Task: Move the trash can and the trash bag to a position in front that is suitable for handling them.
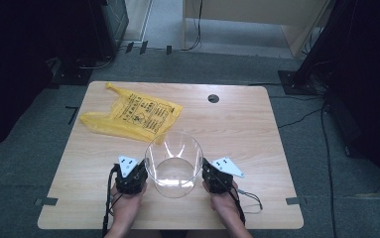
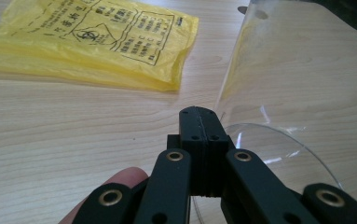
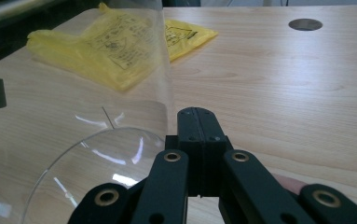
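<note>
The left hand-held gripper (image 1: 139, 171) is sitting clenched, its two black jaws pressed flat together with nothing between them, as the left gripper view (image 2: 198, 122) is showing. It is resting just beside the left wall of a clear plastic container (image 1: 173, 163), and whether it is touching that wall cannot be told. The right hand-held gripper (image 1: 209, 173) is likewise clenched on nothing, its jaws meeting in the right gripper view (image 3: 196, 122), and it is sitting just beside the container's right wall. A hand is holding each gripper from the near edge of the worktop (image 1: 237, 129).

The container is standing upright between the two grippers, near the front middle of the worktop, its wide mouth facing up. It is holding nothing; the wood grain is showing through its round bottom (image 2: 278, 149) and through its curved wall (image 3: 134, 70).

Behind it and to the left, a yellow plastic bag (image 1: 133, 116) with black print is lying flat and crumpled, well apart from both grippers. A round cable hole (image 1: 213, 98) is sitting near the worktop's far edge. The light wooden worktop is standing on grey carpet (image 1: 38, 148), with black stands and cables (image 1: 321, 129) trailing around it and pale furniture (image 1: 257, 15) standing beyond.
</note>
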The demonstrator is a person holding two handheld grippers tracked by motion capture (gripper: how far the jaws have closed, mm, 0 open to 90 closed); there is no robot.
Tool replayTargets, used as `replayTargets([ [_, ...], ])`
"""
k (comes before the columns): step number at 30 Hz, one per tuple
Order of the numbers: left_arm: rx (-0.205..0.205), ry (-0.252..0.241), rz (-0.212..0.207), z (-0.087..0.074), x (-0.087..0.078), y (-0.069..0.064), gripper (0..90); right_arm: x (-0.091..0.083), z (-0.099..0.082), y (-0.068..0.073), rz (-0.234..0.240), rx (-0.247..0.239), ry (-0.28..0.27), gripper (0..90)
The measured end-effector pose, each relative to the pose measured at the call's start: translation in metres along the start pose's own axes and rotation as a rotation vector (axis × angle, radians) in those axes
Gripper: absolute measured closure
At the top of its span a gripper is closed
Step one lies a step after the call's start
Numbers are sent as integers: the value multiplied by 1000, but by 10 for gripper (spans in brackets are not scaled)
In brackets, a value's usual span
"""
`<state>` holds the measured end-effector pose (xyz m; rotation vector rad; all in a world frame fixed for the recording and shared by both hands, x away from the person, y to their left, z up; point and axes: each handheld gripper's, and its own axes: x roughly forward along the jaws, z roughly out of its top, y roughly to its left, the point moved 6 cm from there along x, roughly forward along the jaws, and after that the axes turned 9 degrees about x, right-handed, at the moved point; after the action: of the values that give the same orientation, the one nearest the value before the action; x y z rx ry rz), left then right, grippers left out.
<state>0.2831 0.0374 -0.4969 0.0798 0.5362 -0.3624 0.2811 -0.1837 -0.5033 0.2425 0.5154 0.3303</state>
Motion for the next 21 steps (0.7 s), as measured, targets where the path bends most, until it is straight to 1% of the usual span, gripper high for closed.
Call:
replayTargets([
  [3, -7, -4, -1, -2, -3, 3, 900, 1, -1, 4, 7, -6, 6, 900],
  [5, -7, -5, 10, -3, -5, 8, 900, 2, -2, 7, 28, -11, 11, 900],
  [7, -14, -7, 9, -4, -7, 12, 900, 2, -3, 11, 49, -25, 14, 900],
  [8, -17, -11, 13, -5, -8, 14, 900, 3, -4, 13, 55, -22, 15, 900],
  [9, -17, -11, 13, -5, -8, 14, 900, 4, -4, 15, 60, -25, 16, 900],
  [10, -17, -12, 20, -6, -9, 17, 900, 5, -4, 17, 63, -31, 14, 900],
  [13, -14, -15, 20, -6, -10, 21, 898, 7, -4, 20, 70, -39, 18, 900],
  [14, -12, -17, 24, -6, -10, 23, 873, 8, -5, 20, 64, -49, 20, 867],
  [15, -20, -18, 22, -6, -10, 26, 824, 9, -4, 18, 47, -71, 19, 822],
  [16, -33, -21, 11, -6, -8, 30, 773, 10, -4, 16, 38, -76, 21, 789],
  [17, -47, -17, 13, -7, -6, 34, 744, 11, -4, 12, 29, -66, 26, 788],
  [19, -70, -13, 35, -7, 0, 48, 691, 13, -3, 2, 5, -31, 28, 773],
  [21, -98, -16, 62, -4, 9, 64, 638, 15, -3, -6, -1, 2, 30, 762],
])
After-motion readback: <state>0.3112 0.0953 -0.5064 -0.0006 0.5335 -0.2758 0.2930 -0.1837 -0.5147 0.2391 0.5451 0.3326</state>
